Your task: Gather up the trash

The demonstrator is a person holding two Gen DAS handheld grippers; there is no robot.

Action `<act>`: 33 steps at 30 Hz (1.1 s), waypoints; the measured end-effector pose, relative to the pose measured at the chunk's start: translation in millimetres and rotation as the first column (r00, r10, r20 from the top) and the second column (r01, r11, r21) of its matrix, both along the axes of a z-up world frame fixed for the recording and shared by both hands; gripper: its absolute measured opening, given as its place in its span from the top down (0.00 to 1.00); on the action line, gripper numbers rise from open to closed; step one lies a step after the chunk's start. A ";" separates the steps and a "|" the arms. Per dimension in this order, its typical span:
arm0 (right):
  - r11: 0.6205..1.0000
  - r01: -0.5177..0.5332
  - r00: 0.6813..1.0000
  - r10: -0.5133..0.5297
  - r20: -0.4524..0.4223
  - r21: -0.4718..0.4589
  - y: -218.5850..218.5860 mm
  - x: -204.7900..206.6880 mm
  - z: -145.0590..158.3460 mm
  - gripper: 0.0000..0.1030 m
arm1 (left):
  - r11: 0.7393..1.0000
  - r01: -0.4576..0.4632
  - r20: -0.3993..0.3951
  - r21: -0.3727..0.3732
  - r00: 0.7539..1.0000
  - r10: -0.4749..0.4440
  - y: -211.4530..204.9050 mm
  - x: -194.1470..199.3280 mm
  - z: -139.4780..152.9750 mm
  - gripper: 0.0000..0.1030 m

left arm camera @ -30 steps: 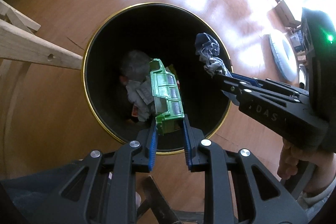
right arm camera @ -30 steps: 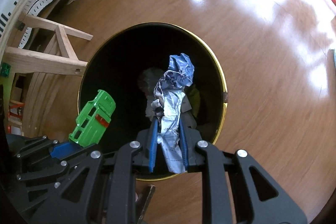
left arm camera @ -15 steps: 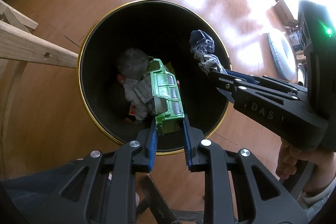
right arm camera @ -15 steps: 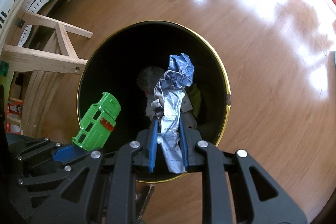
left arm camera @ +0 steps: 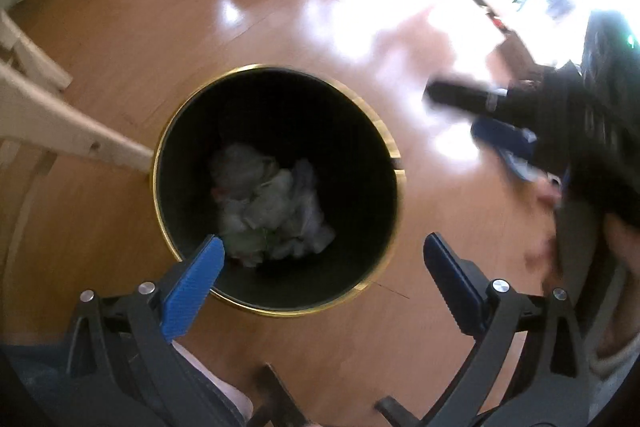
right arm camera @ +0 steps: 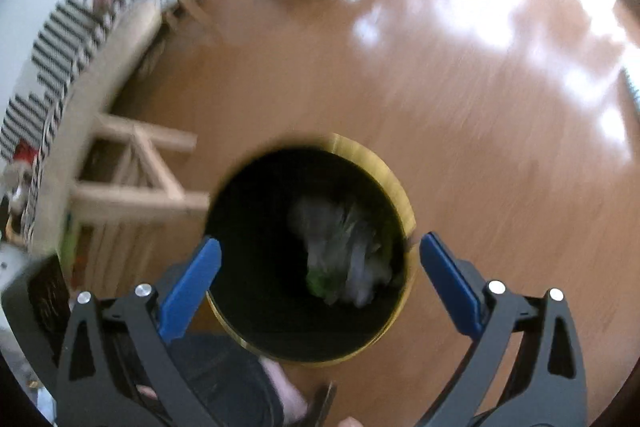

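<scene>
Both handheld grippers hang empty above a round black waste bin with a gold rim point(left arm camera: 276, 311), which stands on a glossy brown wooden floor point(left arm camera: 160, 39) beside a pale wooden trestle frame point(left arm camera: 72, 135). The left gripper point(left arm camera: 322, 259) has its blue-padded jaws spread wide, nothing between them, with the bin's mouth directly ahead and below; the right gripper point(right arm camera: 320, 259) is likewise splayed wide and empty, the bin framed between its fingertips in its own view. The trash is inside the bin: a heap of crumpled pale paper and wrappers point(left arm camera: 272, 211) lies on the bottom, and a patch of green point(right arm camera: 320, 281) shows at the near edge of that heap in the right wrist view. The bin sits close under both grippers, slightly nearer the left one's centre line, so any further piece would have to be sought elsewhere on the floor, away from the bin. Motion blur smears both views; the green patch cannot be identified, the depth of the heap is lost in shadow, and the right gripper appears only as a dark streak at the right edge of the left wrist view.
</scene>
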State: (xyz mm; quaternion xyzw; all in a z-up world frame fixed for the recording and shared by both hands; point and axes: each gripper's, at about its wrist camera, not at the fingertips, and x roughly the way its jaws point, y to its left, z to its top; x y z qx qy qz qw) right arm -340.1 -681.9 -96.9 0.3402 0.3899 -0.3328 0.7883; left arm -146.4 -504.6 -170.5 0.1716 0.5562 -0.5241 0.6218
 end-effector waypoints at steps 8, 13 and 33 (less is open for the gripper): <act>0.951 -0.047 0.997 0.064 0.046 -0.305 47.0 30.5 98.2 0.07 | 0.964 -0.126 0.202 -0.236 0.964 0.175 63.5 24.9 127.0 0.06; 0.912 -0.217 0.971 0.240 0.022 -0.347 105.6 105.6 115.6 0.07 | 0.901 -0.341 0.285 -0.267 0.866 0.412 134.8 84.6 171.0 0.06; 0.673 -0.650 0.729 0.683 -0.039 -0.352 371.7 339.9 112.7 0.07 | 0.584 -0.782 0.360 -0.218 0.492 0.793 414.4 209.2 173.4 0.06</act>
